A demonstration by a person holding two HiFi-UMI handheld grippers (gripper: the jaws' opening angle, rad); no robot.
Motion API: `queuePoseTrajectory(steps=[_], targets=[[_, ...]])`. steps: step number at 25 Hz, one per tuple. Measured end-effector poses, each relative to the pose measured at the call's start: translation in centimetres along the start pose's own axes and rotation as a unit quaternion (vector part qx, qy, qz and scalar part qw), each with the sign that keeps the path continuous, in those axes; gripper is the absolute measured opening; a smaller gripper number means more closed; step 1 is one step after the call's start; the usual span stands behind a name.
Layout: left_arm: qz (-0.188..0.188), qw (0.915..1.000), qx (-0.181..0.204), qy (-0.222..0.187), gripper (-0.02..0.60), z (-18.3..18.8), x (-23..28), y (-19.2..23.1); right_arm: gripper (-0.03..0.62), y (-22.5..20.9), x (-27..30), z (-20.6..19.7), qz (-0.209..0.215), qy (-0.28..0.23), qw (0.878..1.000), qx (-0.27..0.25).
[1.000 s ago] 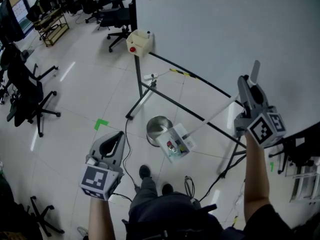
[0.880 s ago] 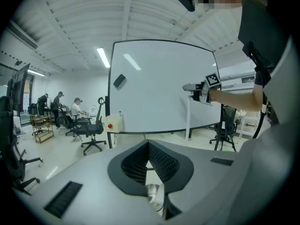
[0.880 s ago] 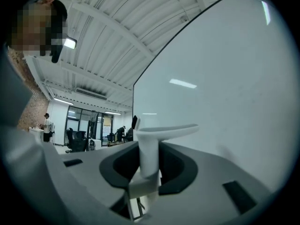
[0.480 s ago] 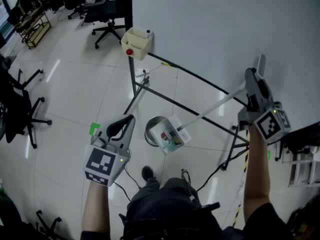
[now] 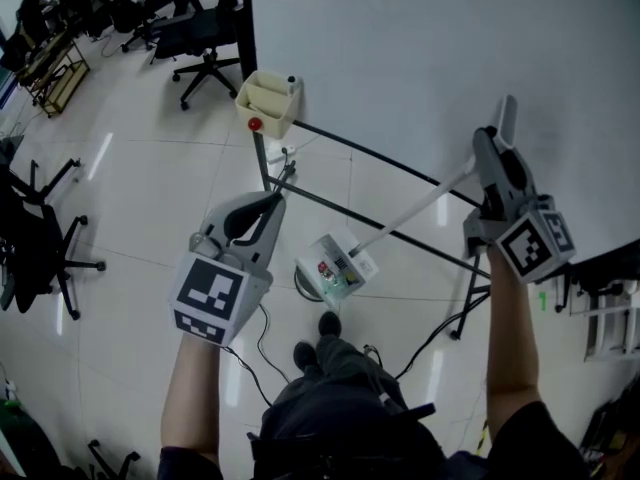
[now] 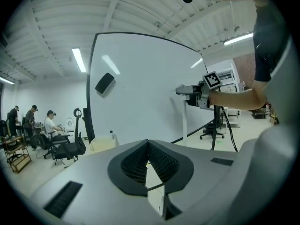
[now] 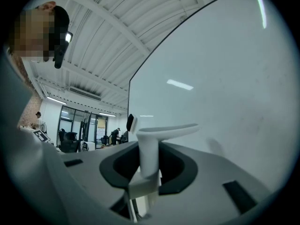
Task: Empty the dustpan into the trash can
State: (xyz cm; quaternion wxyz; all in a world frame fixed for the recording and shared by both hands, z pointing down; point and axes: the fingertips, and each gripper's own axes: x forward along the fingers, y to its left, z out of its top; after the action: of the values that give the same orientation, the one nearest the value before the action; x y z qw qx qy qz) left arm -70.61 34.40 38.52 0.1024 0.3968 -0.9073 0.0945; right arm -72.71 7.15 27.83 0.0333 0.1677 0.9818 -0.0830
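Head view. Holds the right gripper point(image 5: 488, 151) high at the right, clamped on the long white handle point(image 5: 420, 208) of the dustpan point(image 5: 337, 266). Pan low in the middle, small coloured bits inside, over the steel trash can point(image 5: 302, 280) and covering most of it; touching or not, cannot tell. Can on the floor point(image 5: 150, 198), just ahead of the shoes point(image 5: 328, 324), near the foot of the whiteboard point(image 5: 420, 38) stand. Holds the left gripper point(image 5: 268, 206) left of the pan, apart from it, jaws together, empty. Beige box point(image 5: 268, 98) at the whiteboard's left edge; office chairs point(image 5: 200, 28) well beyond.

Left gripper view. Left gripper point(image 6: 148, 146): dark ribbed pads meeting at the tips, nothing between. Beyond, whiteboard point(image 6: 140, 88), then the right gripper point(image 6: 187, 92) on the white handle point(image 6: 184, 125).

Right gripper view. Right gripper point(image 7: 149, 156) pressed on the white handle point(image 7: 161, 131), its flat top just above the jaws; whiteboard point(image 7: 225, 78) at the right.
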Motion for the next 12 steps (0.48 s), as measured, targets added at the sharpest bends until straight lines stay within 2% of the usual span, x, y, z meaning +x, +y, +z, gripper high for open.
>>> queuePoseTrajectory(steps=[12], targets=[[0.017,0.9989,-0.011,0.042,-0.003,-1.8,3.2,1.3,0.109,-0.4,5.1,-1.2,0.062,-0.001,0.998,-0.001]])
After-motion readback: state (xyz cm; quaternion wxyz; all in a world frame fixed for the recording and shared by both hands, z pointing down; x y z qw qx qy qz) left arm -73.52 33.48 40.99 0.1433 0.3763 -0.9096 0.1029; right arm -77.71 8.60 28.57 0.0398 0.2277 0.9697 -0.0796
